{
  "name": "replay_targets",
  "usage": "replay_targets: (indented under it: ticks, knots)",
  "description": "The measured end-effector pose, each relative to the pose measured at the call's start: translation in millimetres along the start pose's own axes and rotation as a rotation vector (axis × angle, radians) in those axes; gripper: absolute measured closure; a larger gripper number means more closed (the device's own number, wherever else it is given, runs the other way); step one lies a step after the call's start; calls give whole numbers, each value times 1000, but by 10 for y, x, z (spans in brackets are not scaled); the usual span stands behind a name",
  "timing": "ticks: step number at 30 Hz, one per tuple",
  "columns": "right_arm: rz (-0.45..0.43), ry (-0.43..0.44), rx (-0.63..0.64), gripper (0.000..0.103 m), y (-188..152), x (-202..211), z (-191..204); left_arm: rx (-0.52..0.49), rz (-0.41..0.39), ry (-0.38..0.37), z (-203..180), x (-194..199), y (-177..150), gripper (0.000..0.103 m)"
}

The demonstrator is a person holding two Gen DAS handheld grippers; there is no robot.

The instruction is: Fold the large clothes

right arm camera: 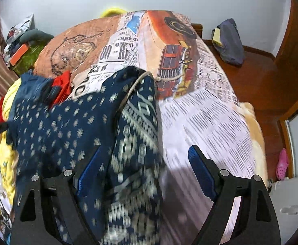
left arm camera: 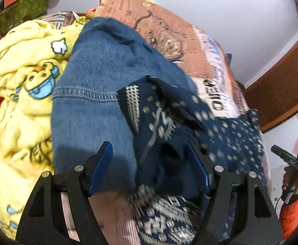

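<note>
A navy garment with a white dotted and geometric print (left arm camera: 226, 134) lies on the bed, bunched over a blue denim piece (left arm camera: 99, 69). My left gripper (left arm camera: 149, 153) is open, its blue-padded fingers wide apart over the denim and the navy cloth; the navy fabric covers the right finger's tip. In the right wrist view the navy garment (right arm camera: 67, 122) spreads over the bed's left side, with a drawstring at its top edge. My right gripper (right arm camera: 142, 153) is open; its left finger lies partly under the garment's patterned edge, its right finger (right arm camera: 200, 167) over the bedsheet.
The bed has a newspaper and car print sheet (right arm camera: 200, 110). A yellow duck-print blanket (left arm camera: 22, 65) is heaped at the left, red cloth (right arm camera: 62, 87) beside the denim. A dark bag (right arm camera: 228, 40) and wooden floor lie right of the bed. A pink shoe (right arm camera: 281, 163) sits by the door.
</note>
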State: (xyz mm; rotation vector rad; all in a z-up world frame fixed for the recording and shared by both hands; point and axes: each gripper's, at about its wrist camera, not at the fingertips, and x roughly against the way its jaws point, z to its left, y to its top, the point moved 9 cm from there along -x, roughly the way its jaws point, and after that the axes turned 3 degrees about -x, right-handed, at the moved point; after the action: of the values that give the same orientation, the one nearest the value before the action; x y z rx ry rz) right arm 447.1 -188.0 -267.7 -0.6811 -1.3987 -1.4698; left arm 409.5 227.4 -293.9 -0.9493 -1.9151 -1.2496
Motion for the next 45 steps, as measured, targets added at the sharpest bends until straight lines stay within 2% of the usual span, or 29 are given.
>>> replay_targets:
  ticks: [2, 6, 9, 10, 12, 13, 14, 15, 16, 17, 20, 23, 27, 31, 33, 36, 40, 45]
  knots:
    - [2, 7, 2, 21, 119, -166, -12, -4, 10, -4, -9, -145, 74, 30]
    - [32, 10, -7, 21, 317, -521, -16, -13, -36, -18, -21, -241, 261, 33]
    - [34, 50, -27, 27, 441, -704, -12, 3, -7, -23, 22, -408, 312, 48]
    - [36, 58, -43, 34, 470, -764, -24, 3, -1, -12, 42, -455, 330, 57]
    - [56, 114, -96, 43, 503, -887, -22, 6, -11, -12, 28, -511, 354, 66]
    - [54, 139, -131, 48, 517, -921, -26, 8, -19, -11, 13, -532, 370, 77]
    - [39, 156, -160, 59, 530, -937, -30, 12, -23, -15, 1, -542, 381, 91]
    - [26, 172, -159, 69, 543, -935, -6, 16, -28, -10, -7, -548, 392, 93]
    - [23, 194, -145, 89, 547, -922, 39, 19, -30, 5, -21, -540, 397, 95]
    - [21, 202, -144, 91, 552, -908, 58, 10, -40, 19, -49, -507, 397, 96]
    - [-18, 190, -119, 92, 598, -791, 106, -69, -86, 82, -203, -340, 463, 97]
    - [-64, 198, -88, 93, 666, -565, 145, -134, -157, 97, -405, -51, 591, 97]
    - [-133, 194, -58, 94, 818, -240, 180, -162, -219, 89, -633, 239, 829, 97]
    - [-203, 169, -53, 94, 1038, -22, 143, -179, -267, 145, -727, 299, 1130, 97]
    - [-209, 166, -72, 94, 1121, -57, 103, -149, -250, 162, -641, 176, 1252, 97]
    - [-174, 143, -84, 94, 1179, -275, 49, -113, -194, 188, -469, -130, 1301, 97]
    - [-124, 81, -52, 94, 1109, -585, 15, -88, -122, 240, -237, -528, 1195, 95]
    - [-91, 77, -62, 92, 1052, -732, -102, -51, -61, 244, -2, -760, 1038, 86]
